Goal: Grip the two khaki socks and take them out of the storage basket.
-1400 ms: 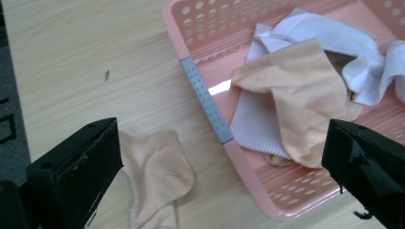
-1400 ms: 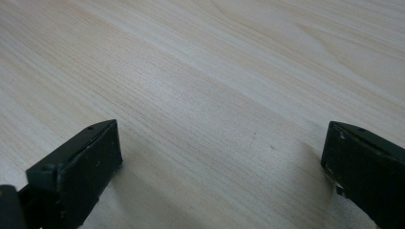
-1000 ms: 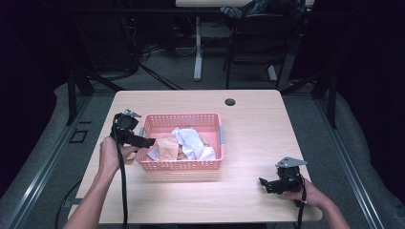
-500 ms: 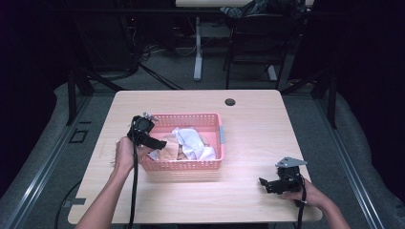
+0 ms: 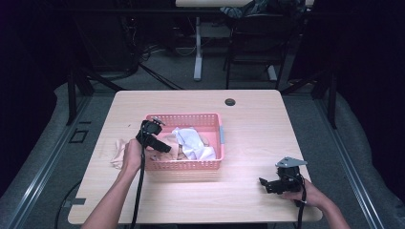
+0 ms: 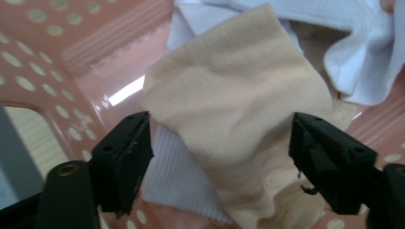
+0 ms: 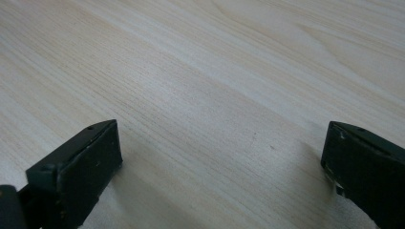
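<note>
Left tongs [image 6: 222, 157] just been closing, straddling beige cloth [image 6: 239, 124] in basket [image 5: 191, 164], not yet pinched; right tongs [image 7: 222, 167] wide, empty. Next: pinch, lift.

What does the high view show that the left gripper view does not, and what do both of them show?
High view alone: the whole light wooden table, a beige cloth lying on it left of the basket, a small black round cap, and the right tool resting with its jaws apart. Left gripper view alone: the beige ribbed fabric piece lies between the left tool jaws, which have just been closing. Shared: the pink perforated plastic basket and the white cloth in it.
</note>
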